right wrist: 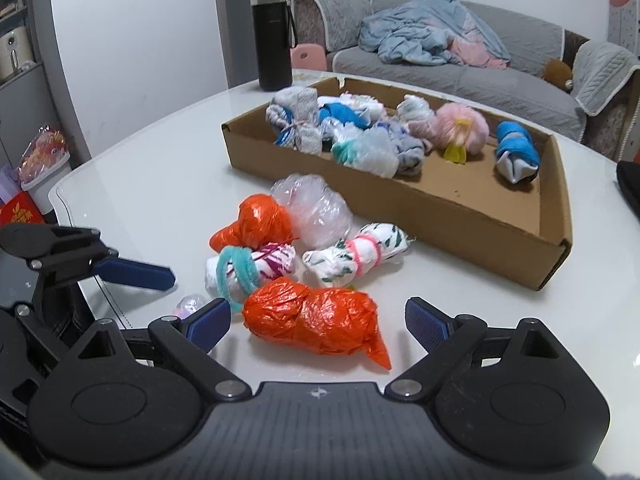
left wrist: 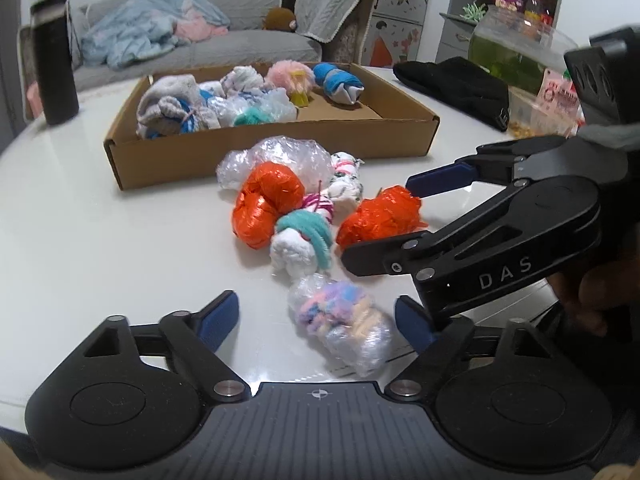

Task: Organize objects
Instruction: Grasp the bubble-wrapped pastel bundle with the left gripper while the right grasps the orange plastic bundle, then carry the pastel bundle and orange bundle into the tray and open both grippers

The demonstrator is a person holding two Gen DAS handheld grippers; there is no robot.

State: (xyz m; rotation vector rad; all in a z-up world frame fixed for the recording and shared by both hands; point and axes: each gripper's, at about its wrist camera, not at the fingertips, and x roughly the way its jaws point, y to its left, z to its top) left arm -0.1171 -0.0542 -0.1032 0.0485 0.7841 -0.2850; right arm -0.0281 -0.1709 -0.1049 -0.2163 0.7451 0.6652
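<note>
A clear bundle [left wrist: 344,328] with pastel yarn inside lies on the white table [left wrist: 100,240] right between the blue fingertips of the left claw [left wrist: 316,316], which stands wide around it — the pads not pressing on it. Just ahead of that claw sits a white roll tied with teal yarn [left wrist: 302,246], and past it a small cluster: an orange bundle [left wrist: 266,204], a clear plastic bundle [left wrist: 280,156] and a white leaf-print roll with a pink tie [left wrist: 346,178].

The right claw [right wrist: 318,322] is also wide, with a second orange bundle [right wrist: 316,318] lying between its fingertips and no pad squeezing it. In the left wrist view this claw reaches in from the right side, its tips either side of that same bundle.

Beyond the cluster, farther ahead of both claws, a shallow cardboard box [left wrist: 272,160] holds more tied rolls — grey, blue, a pink fluffy one [left wrist: 290,76] and a blue-wrapped one [left wrist: 338,86]. A black bottle [left wrist: 54,60] stands on the table to the far left of the left claw, a black cloth [left wrist: 456,88] lies to the far right, and a grey sofa [left wrist: 248,40] with a heaped light-blue blanket stands behind the table.
</note>
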